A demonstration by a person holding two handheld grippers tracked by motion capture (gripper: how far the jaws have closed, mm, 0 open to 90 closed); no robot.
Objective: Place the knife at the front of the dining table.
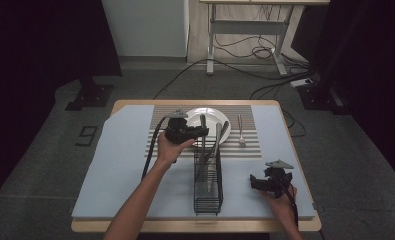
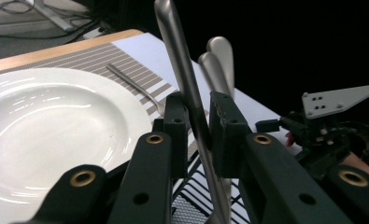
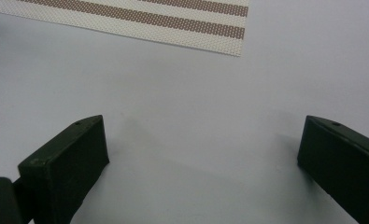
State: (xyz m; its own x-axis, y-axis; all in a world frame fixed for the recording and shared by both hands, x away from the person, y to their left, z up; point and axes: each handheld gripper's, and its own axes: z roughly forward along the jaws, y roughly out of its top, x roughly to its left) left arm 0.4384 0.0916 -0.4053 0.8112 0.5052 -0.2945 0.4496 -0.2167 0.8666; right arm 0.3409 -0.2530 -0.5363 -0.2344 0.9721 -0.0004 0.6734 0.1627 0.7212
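A black wire cutlery rack stands on the blue-grey mat, in front of a white plate. Several metal utensils lean in it. My left gripper is shut on the handle of one utensil; in the left gripper view that handle rises between the jaws of my left gripper, with two more handles behind it. A fork lies on the striped placemat, right of the plate. My right gripper hovers open over bare mat, right of the rack.
The plate and fork lie close beyond the left jaws. My right gripper has a corner of the striped placemat ahead of it. The wooden table edge runs along the front. Cables and a desk frame are on the floor behind.
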